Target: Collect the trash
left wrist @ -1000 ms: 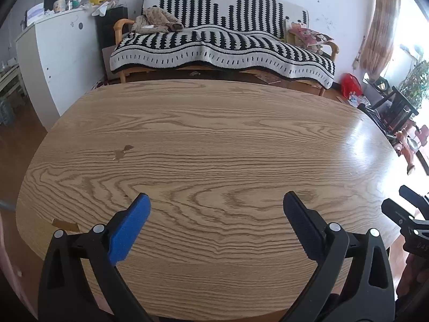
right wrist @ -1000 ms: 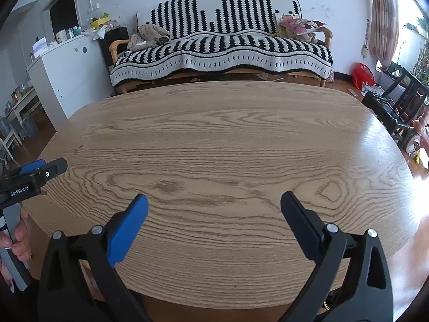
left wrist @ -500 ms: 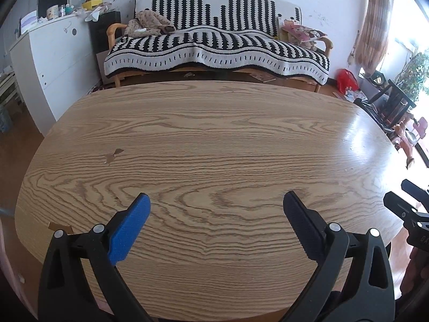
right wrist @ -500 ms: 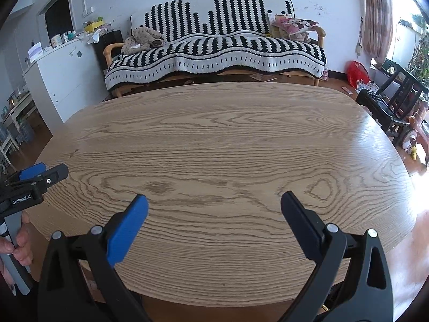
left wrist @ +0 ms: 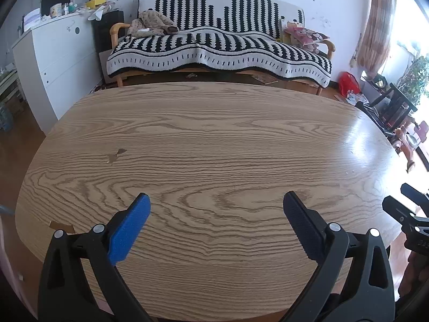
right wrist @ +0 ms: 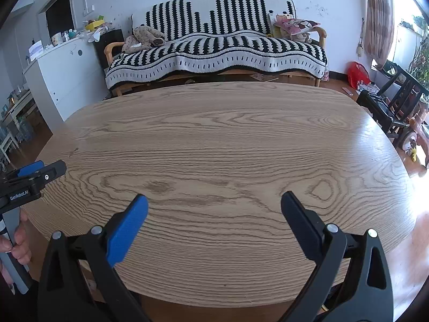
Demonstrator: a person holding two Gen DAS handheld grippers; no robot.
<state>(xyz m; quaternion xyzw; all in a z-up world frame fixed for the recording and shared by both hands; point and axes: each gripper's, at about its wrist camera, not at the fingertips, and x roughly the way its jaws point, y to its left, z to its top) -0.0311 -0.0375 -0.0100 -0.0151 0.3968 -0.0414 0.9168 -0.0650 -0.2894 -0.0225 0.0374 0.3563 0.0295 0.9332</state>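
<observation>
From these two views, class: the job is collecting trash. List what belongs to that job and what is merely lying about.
Job:
left gripper, open, holding nothing
right gripper, open, holding nothing
wooden table; no trash shows on it

Lying about:
striped sofa
stuffed toy
pink cushion
white cabinet
red bag on the floor

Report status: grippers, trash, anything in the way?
Left gripper open, empty. Right gripper open, empty. Both over wooden table; no trash seen on it. Nothing in the way.
</observation>
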